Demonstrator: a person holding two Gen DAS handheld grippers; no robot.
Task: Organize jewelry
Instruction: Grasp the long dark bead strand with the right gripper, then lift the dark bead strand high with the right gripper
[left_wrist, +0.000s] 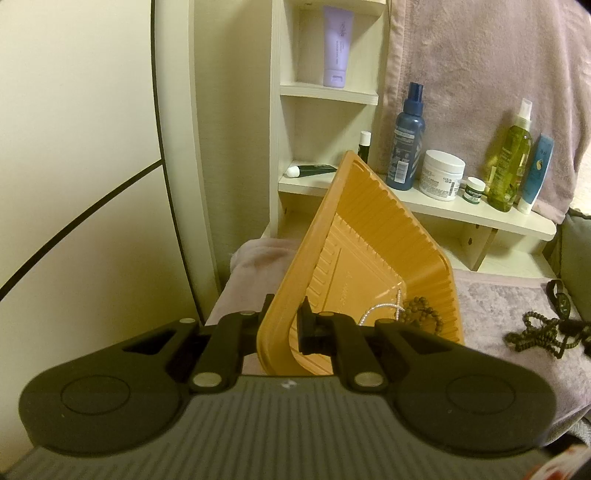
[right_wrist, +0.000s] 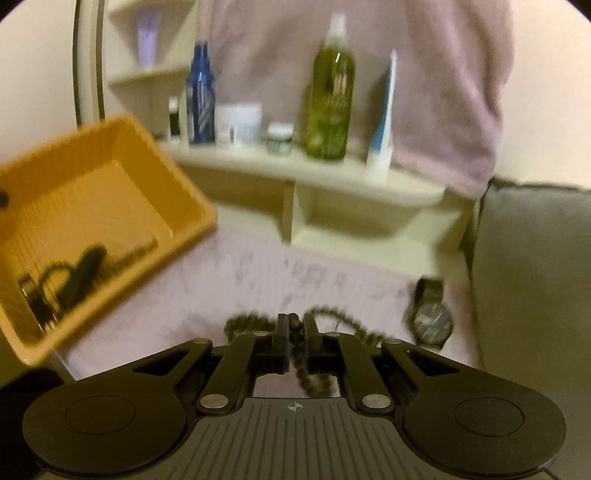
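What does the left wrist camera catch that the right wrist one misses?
Left only: the left tool clamped on the orange tray's wall, and a silver chain inside.

Right only: the right tool shut on a dark bead strand, and the wristwatch's face.

Both: the tray, the shelf bottles and the pink towel.

Left gripper (left_wrist: 285, 318) jaws clamped, right gripper (right_wrist: 295, 325) jaws nearly closed
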